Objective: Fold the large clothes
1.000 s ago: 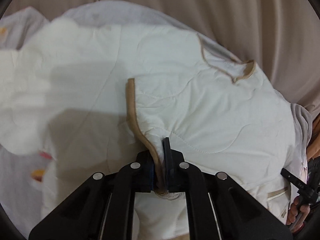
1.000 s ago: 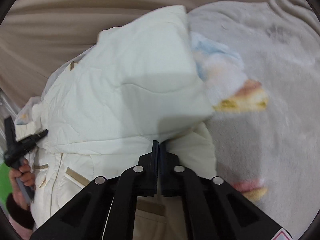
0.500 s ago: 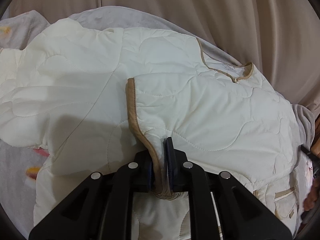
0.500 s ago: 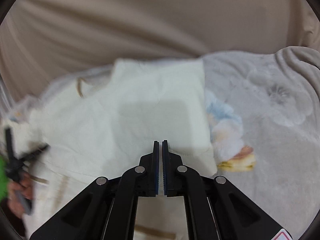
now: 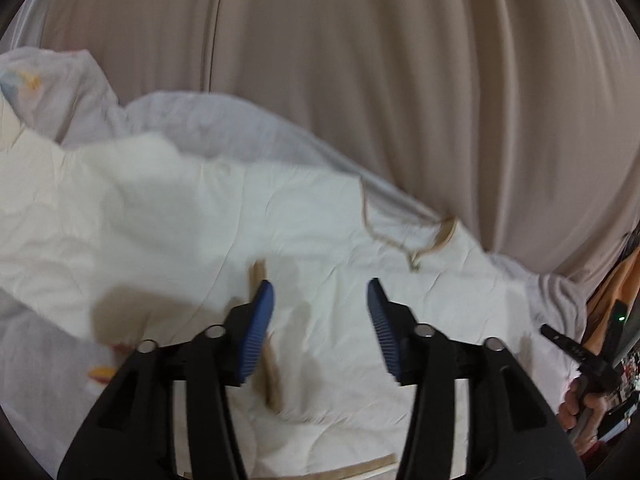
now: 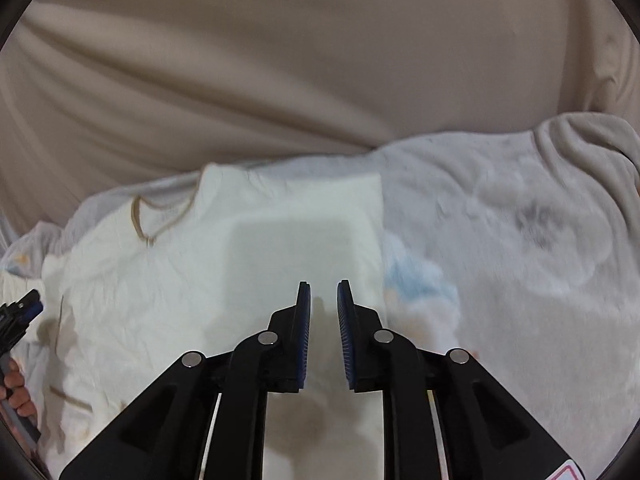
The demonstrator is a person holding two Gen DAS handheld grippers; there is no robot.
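Your left gripper (image 5: 320, 300): jaws opening, ribbed blue pads well apart, nothing pinched between them. The tan-bound edge strip (image 5: 266, 364) of the garment runs just beside the left pad, lying free on the fabric below.

Your right gripper (image 6: 323, 300): jaws opening too, only a narrow gap so far, nothing between the pads; the cloth sits beneath them.

The cream quilted jacket (image 5: 200, 232) lies spread flat on the bed, soft puffy fabric with faint curved stitch lines and light creases. From the right wrist view its right side is folded over into a squared flap (image 6: 304, 208) with a straight right edge. Tan piping outlines the V neckline (image 5: 412, 240) at the far end; another tan band (image 5: 360, 470) shows at the near edge.

Under it is a fuzzy pale grey blanket (image 6: 520, 240) with blurred floral print, rumpled at the far right. Behind hangs a beige curtain (image 5: 360, 80) in long smooth folds.

At far right of the left view, your hand (image 5: 576, 404) wraps the other tool's handle.
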